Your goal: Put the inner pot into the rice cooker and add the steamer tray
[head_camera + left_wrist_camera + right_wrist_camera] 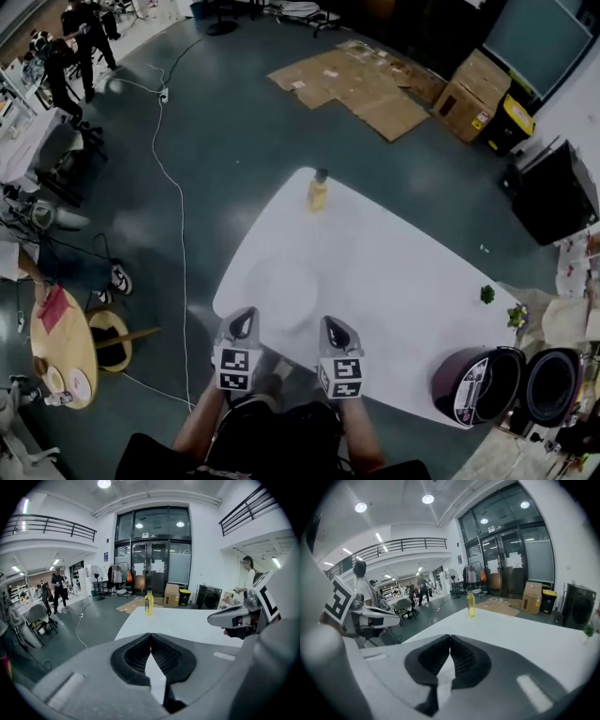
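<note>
The purple rice cooker stands at the table's near right corner, and a dark round part next to it looks like its open lid. A faint pale round shape lies on the white table just ahead of the grippers; I cannot tell what it is. My left gripper and right gripper hover side by side over the near table edge. Both are shut and empty, far left of the cooker. In the left gripper view the pads meet, and in the right gripper view the pads meet too.
A yellow bottle stands at the table's far end, also seen as the bottle and the bottle. Small green items lie near the right edge. Flattened cardboard and a cable lie on the floor. A round wooden table stands at left.
</note>
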Motion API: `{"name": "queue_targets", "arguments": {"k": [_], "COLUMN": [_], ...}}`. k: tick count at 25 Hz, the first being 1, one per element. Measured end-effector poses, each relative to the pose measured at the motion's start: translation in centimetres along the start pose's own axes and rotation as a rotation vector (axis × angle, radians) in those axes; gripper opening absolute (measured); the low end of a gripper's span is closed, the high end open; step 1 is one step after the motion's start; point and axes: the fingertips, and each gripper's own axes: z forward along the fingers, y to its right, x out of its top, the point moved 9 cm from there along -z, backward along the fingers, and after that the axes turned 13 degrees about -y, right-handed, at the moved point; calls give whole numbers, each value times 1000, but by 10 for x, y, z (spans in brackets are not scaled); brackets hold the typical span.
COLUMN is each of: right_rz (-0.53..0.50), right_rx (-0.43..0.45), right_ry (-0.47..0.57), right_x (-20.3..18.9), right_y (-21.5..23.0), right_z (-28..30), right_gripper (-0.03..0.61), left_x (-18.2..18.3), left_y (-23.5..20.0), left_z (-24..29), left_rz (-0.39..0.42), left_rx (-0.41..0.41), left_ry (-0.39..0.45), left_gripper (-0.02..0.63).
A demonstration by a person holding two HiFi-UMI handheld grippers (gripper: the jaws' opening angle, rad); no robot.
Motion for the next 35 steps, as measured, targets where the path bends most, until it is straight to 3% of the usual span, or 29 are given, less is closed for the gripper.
{"name": "queue_targets", "arguments": {"k": [4,7,16,32,35], "right_rz": [10,44,86,74,83], "right_rx": [20,31,36,36,22], "right_ry": [-79,-137,-231,-318,-332], "right_x": [-12,-18,-28,-37,-34], "right_y": [0,2,5,2,3], "right_z": [33,54,101,136,139], "right_gripper": [10,134,238,238,135], "left_x": [-21,-34,-64,-89,-88], "left_y": [-10,-15,-30,-41,-45], "left_z": [11,16,29,39,40], "left_rz": [-39,-71,-130,-167,-170], "left_rx": [17,23,26,44,47], "left_ry": [-43,-71,-124,-170,-170], "left_gripper": [11,11,11,11,11]}}
